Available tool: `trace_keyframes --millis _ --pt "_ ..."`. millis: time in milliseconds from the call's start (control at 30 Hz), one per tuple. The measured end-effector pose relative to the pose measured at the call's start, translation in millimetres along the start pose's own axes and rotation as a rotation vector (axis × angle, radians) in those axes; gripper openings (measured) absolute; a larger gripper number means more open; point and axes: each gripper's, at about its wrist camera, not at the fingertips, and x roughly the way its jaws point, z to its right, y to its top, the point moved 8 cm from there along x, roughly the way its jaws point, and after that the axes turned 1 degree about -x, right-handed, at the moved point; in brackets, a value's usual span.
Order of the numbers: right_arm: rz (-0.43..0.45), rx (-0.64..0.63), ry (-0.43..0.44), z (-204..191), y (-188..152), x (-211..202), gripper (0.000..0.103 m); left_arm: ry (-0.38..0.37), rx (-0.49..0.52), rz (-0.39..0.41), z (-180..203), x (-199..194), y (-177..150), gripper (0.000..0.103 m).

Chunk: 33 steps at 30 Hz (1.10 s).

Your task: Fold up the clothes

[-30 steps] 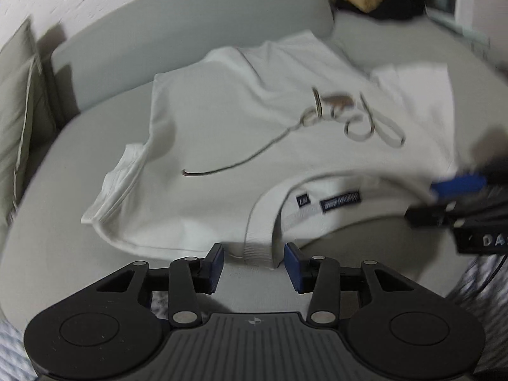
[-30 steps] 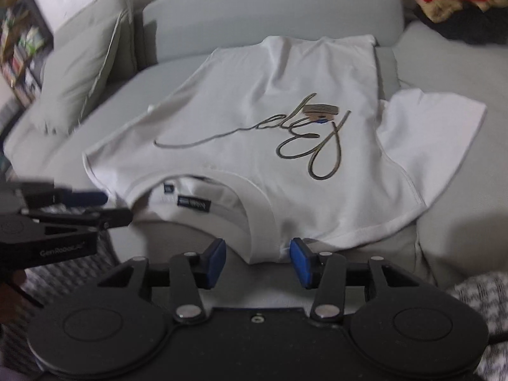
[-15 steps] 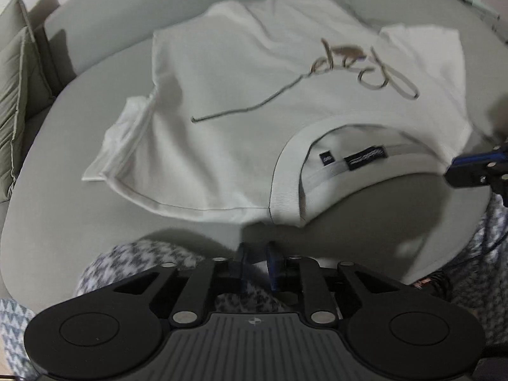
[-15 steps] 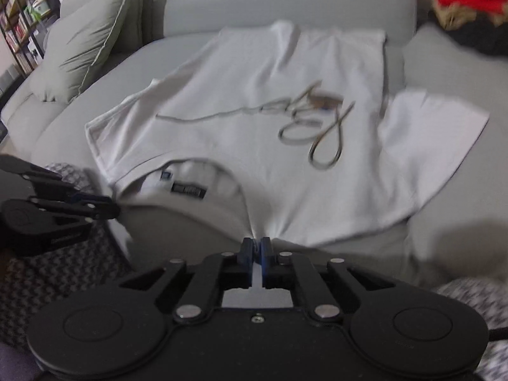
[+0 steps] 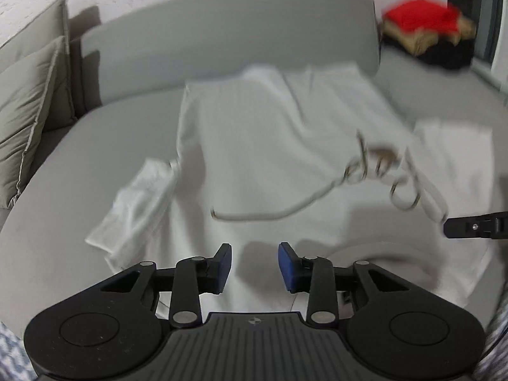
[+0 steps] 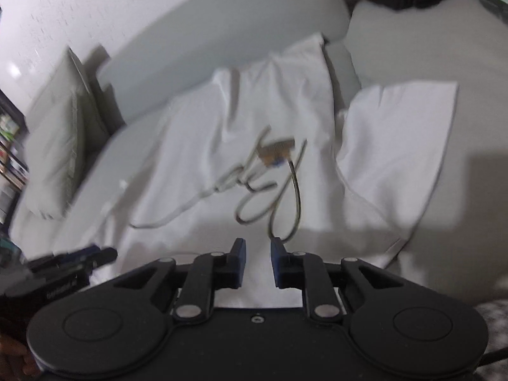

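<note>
Grey sofa cushions (image 5: 95, 165) carried the white T-shirt (image 5: 260, 158), spread print-up and rumpled (no fold was made yet, as far as we could judge). Our left hand-held gripper (image 5: 254, 262) and right hand-held gripper (image 6: 257, 262) were both opening over its near edge, nothing pinched between the jaws.

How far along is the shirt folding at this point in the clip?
Early. Done: the white T-shirt is spread print-up on the grey sofa, though rumpled, with both sleeves out. In hand: the left gripper and right gripper sit over its near edge, jaws opening, pads apart with cloth showing between them, not pinched. Left: every fold; no folded edge shows yet.
</note>
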Motion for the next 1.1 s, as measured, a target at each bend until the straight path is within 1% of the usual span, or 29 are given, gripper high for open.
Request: trace_keyframes --millis 67,167,200,233,267,300,333,367,400,433,500,600,700,767,800,867,933,1000,1033,1067,1100 --pt "-0.015 -0.058 -0.03 -1.9 -13.0 1.2 0.014 0.011 0.042 -0.027 2.2 -5.9 -14.3 0.033" --pt "-0.067 -0.175 -0.088 -6.9 -31.5 -15.2 0.014 0.013 0.095 -0.05 3.9 -21.7 -30.8 0.029" --pt "-0.082 -0.204 -0.095 -8.1 -36.7 -21.9 0.014 0.004 0.097 -0.051 3.0 -27.8 -32.7 0.029" --pt "-0.098 -0.212 -0.096 -7.7 -39.0 -28.0 0.015 -0.017 0.071 -0.041 0.3 -32.3 -30.4 0.031" --pt "-0.102 -0.191 -0.083 -5.3 -37.5 -34.0 0.018 -0.043 0.032 -0.024 -3.1 -36.5 -26.1 0.032" --pt "-0.079 -0.153 -0.053 -1.5 -31.3 -40.9 0.02 -0.069 -0.006 -0.007 -6.6 -40.7 -21.7 0.034" --pt "-0.031 -0.105 -0.032 5.5 -20.4 -48.9 0.027 -0.084 -0.042 0.014 -10.0 -43.3 -15.9 0.036" --pt "0.023 -0.055 -0.015 13.6 -8.4 -57.2 0.04 -0.086 -0.066 0.038 -12.6 -43.1 -8.6 0.038" --pt "0.084 -0.001 -0.014 24.7 4.5 -65.1 0.045 -0.082 -0.077 0.056 -14.0 -40.7 -2.0 0.042" --pt "0.124 0.052 -0.024 38.8 15.7 -69.6 0.049 -0.077 -0.08 0.06 -14.1 -36.1 2.8 0.043" --pt "0.192 0.157 -0.048 68.9 37.0 -76.9 0.049 -0.073 -0.083 0.036 -10.9 -21.9 8.0 0.043" --pt "0.265 0.32 -0.065 115.1 57.9 -80.2 0.043 -0.093 -0.108 -0.009 -5.7 -3.1 6.9 0.043" --pt "0.298 0.479 -0.061 157.2 70.3 -74.3 0.041 -0.125 -0.134 -0.067 -1.6 10.4 -2.3 0.045" --pt "0.305 0.555 -0.063 179.5 76.0 -66.9 0.038 -0.127 -0.131 -0.076 -0.3 13.3 -6.7 0.047" --pt "0.302 0.577 -0.045 186.4 77.9 -60.7 0.036 -0.124 -0.122 -0.072 0.1 13.1 -7.0 0.048" --pt "0.289 0.603 -0.009 193.9 81.8 -47.2 0.024 -0.121 -0.117 -0.072 0.1 12.8 -7.3 0.05" --pt "0.28 0.62 0.023 199.1 85.9 -34.1 0.02 -0.119 -0.115 -0.074 0.0 12.6 -7.4 0.055" --pt "0.282 0.629 0.047 199.1 89.9 -24.4 0.018 -0.117 -0.113 -0.076 -0.2 12.4 -7.5 0.057" --pt "0.28 0.628 0.05 198.7 91.1 -22.4 0.013 -0.115 -0.112 -0.076 -0.3 12.3 -7.5 0.058" --pt "0.275 0.618 0.038 196.8 92.1 -20.3 0.005 -0.114 -0.111 -0.077 -0.4 12.2 -7.6 0.058" --pt "0.286 0.593 0.012 192.4 92.7 -23.6 0.004 -0.113 -0.11 -0.078 -0.5 12.1 -7.6 0.058"
